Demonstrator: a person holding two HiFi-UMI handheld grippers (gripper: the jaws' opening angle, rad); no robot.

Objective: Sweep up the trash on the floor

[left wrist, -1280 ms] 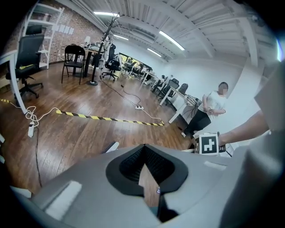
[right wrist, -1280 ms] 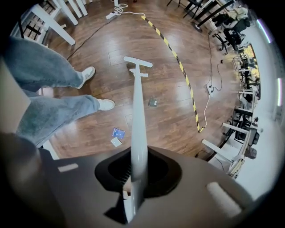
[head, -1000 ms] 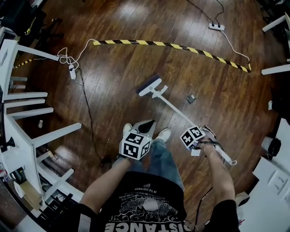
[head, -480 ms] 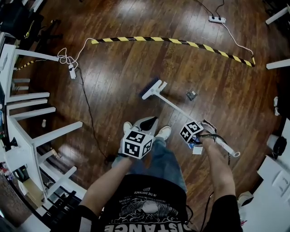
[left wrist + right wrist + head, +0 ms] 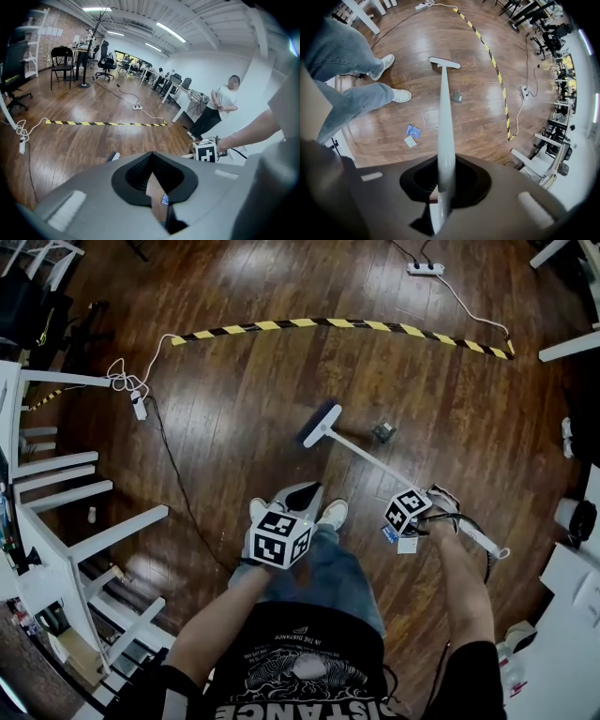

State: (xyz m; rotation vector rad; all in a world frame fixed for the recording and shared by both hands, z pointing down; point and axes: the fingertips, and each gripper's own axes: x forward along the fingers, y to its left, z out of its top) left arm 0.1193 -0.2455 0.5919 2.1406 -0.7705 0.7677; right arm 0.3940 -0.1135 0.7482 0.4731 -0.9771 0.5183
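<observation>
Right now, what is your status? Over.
Right tongs shut on broom; left tongs shut, empty. Dark scrap lies right of the broom head, apart. Two paper scraps near the feet. Cable off left.

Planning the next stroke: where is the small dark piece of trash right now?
In the head view, the small dark piece of trash lies just right of the broom handle, near the broom head, short of the striped tape.
</observation>
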